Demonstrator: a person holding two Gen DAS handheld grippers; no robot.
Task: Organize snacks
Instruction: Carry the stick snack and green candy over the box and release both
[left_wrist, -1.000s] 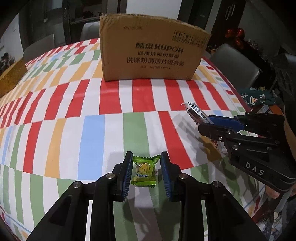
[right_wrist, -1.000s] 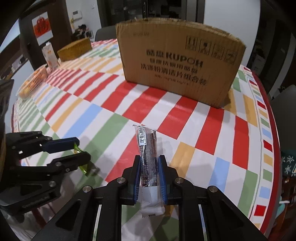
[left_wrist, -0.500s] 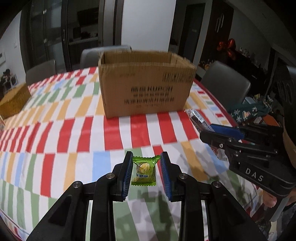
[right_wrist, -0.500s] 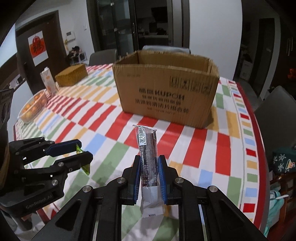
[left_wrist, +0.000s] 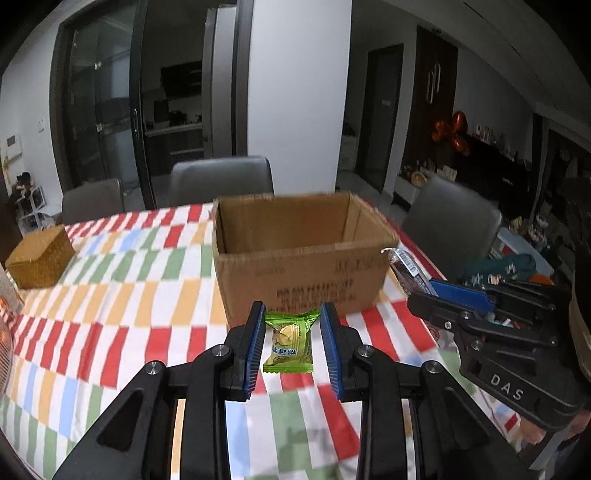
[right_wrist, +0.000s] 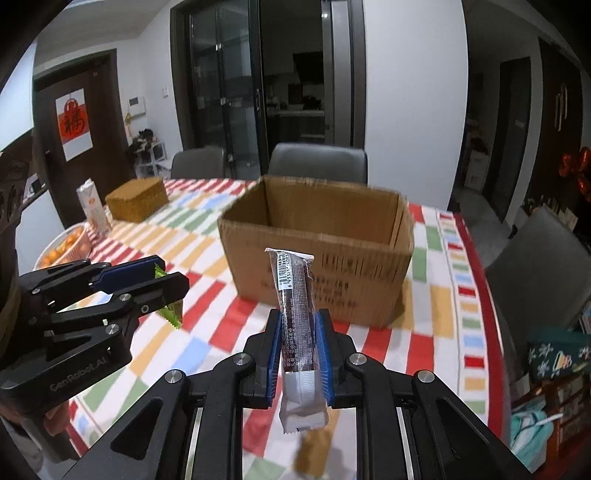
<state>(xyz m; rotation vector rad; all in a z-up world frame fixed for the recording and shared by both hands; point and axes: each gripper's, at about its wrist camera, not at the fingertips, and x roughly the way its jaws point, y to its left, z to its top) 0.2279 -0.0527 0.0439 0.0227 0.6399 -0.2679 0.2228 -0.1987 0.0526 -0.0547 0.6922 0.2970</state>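
Holding one snack in each gripper, you are facing the open cardboard box (left_wrist: 301, 254), which is sitting ahead of both on the striped desk (left_wrist: 110, 302), its open top tipped toward you.

Starting on the left: your left gripper (left_wrist: 291, 341) is clenching a green candy packet (left_wrist: 290, 341) flat between its blue pads, clear of the cloth. The box is lying straight ahead of it and a little beyond, so the packet is pointing at the near wall, not yet over the opening. The packet is short and squarish, so its orientation is mattering little for the drop.

Moving right: your right gripper (right_wrist: 298, 354) is grasping a long dark snack bar (right_wrist: 295, 317) low on its length, with the long axis running upright and forward, the barcode end leaning toward the box and the white end hanging below the pads. From here the box is sitting ahead and slightly to the right. Neither hand is looking clearly nearer; I am judging them about level with each other, side by side.

Comparing views: the left wrist camera is showing the box's inner back and side walls, but its floor is staying hidden, so I cannot tell whether anything is lying inside. The right wrist camera is adding the left gripper from the side, with green wrapper corners poking out past its fingers, and a basket of oranges (right_wrist: 61, 249) far left.
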